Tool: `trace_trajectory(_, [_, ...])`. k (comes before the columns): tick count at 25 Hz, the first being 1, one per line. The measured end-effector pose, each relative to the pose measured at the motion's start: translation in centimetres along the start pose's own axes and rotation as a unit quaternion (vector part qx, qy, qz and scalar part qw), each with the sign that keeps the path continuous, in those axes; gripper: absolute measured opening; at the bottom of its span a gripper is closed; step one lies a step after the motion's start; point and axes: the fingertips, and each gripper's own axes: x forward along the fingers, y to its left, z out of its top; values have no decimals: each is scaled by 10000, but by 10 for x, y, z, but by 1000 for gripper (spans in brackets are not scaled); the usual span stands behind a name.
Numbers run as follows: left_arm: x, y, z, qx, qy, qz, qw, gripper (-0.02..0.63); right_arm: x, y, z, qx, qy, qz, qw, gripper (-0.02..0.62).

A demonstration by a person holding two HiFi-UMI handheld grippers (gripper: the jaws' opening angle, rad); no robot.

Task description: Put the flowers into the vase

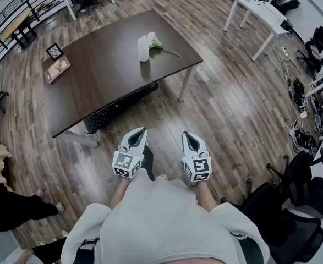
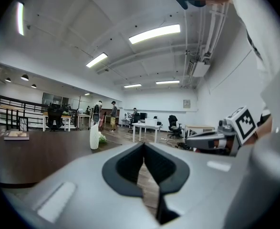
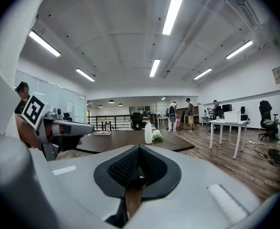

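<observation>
None of the job looks done yet.

In the head view, the flowers (image 1: pixel 158 43) lie on the dark tabletop (image 1: pixel 95 76). They are just beside the white vase (image 1: pixel 143 49), at its 2 o'clock, and not in it. The left gripper (image 1: pixel 141 131) and right gripper (image 1: pixel 187 135) are over the wood floor (image 1: pixel 233 103), well apart from the vase, which is at their 12 o'clock. A book (image 1: pixel 56 69) and a small frame (image 1: pixel 54 51) sit at the tabletop's 9 o'clock end. A white table (image 1: pixel 257 10) stands at 1 o'clock and black chairs (image 1: pixel 299 175) at 4 o'clock.

In the left gripper view, the jaws are pressed together with nothing between them. The vase is far off at 10 o'clock. It is a big room with long lights (image 2: pixel 154 34) and people (image 2: pixel 113 114) at the back.

In the right gripper view, the jaws are also closed and empty. The vase is at 12 o'clock, with the flowers low at its 3 o'clock.

I think all of it is left to do: get to the tabletop, pick up the flowers and put them in the vase.
</observation>
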Motion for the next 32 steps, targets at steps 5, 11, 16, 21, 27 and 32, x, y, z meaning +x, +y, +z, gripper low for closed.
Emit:
trace_trajectory(5, [24, 22, -3, -34, -16, -73, 10000, 9, 29, -5, 3, -59, 7, -36, 10000, -3])
trace_trajectory(11, [80, 61, 1, -74, -81, -154, 9998, 9, 86, -31, 10, -105, 74, -117, 9998, -2])
trace_trajectory(16, [125, 114, 11, -155, -79, -229, 9996, 9, 151, -45, 27, -148, 140, -201, 9996, -2])
trace_trajectory(21, [176, 179, 29, -184, -99, -264, 9994, 9, 226, -60, 51, -119, 175, -283, 9994, -2])
trace_trajectory(27, [224, 256, 51, -94, -192, -323, 9992, 9, 315, -66, 79, -161, 155, -337, 9992, -2])
trace_trajectory(32, [251, 295, 55, -70, -178, -355, 9992, 9, 358, -72, 92, -178, 131, -401, 9990, -3])
